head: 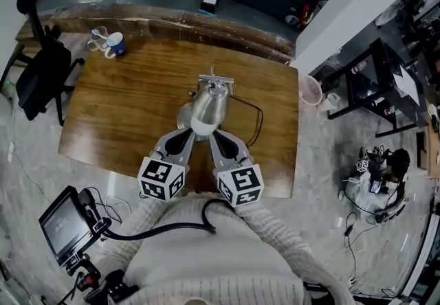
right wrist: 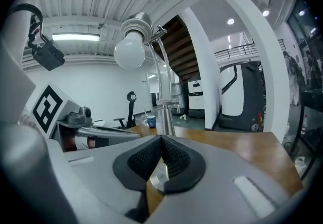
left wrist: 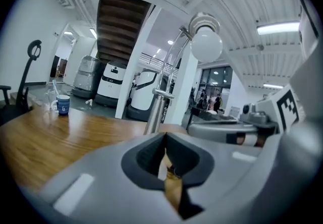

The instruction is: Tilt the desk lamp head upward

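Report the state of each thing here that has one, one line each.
Desk lamp head: tilted downward.
Bulb: fitted, looks unlit.
Left gripper: shut, empty.
Right gripper: shut, empty.
Blue mug: upright at a far corner of the wooden table.
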A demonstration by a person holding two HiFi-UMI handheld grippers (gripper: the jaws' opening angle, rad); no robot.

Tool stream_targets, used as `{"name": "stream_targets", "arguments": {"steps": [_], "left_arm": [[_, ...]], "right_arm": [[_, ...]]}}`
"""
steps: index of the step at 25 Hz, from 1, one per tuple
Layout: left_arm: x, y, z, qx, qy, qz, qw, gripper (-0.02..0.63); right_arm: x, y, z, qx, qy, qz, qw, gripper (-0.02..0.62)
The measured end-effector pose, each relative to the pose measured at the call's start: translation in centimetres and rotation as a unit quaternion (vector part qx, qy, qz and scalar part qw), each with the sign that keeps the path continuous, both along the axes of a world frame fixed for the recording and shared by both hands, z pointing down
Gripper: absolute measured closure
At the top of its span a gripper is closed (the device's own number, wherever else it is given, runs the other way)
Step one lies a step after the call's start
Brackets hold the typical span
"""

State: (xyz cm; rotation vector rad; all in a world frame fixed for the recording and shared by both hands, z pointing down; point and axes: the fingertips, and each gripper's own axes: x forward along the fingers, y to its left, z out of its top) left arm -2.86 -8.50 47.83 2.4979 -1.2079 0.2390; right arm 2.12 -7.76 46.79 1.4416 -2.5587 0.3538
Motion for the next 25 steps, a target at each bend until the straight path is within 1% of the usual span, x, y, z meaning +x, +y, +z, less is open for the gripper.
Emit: {"name": "stream_targets", "arguments": {"steps": [3,8,15,21,25], "left_arm": [[0.4,0.3,0.2,0.003,-0.01,0.005,0.9999,0.598],[1.2,1.0,0.6,-0.004,-0.017,0.02,0.9997,0.598],[1.1,1.4,1.0,-0.016,0.001,0.02,0.9997,0.598],[1.5,1.4,0.8,-0.011,-0.006,0.025,0.9996,0.598],[1.5,1.3,0.8,-0.022,0.01,0.02,0.9995,0.598]], "right_arm": [[-0.2,0.1,0.6,-0.013,0.011,0.002,1.0,0.597],[-0.2,0.4,1.0,-0.021,0.01,0.001,1.0,0.598],[-0.5,0.9,0.8,-0.01,0.026,-0.003,1.0,0.598],[-0.3,0.9,0.8,-0.014,0.03,-0.006,0.999,0.598],[-0.4,0.9,0.7,-0.007,0.034,-0.011,0.999,0.598]]}}
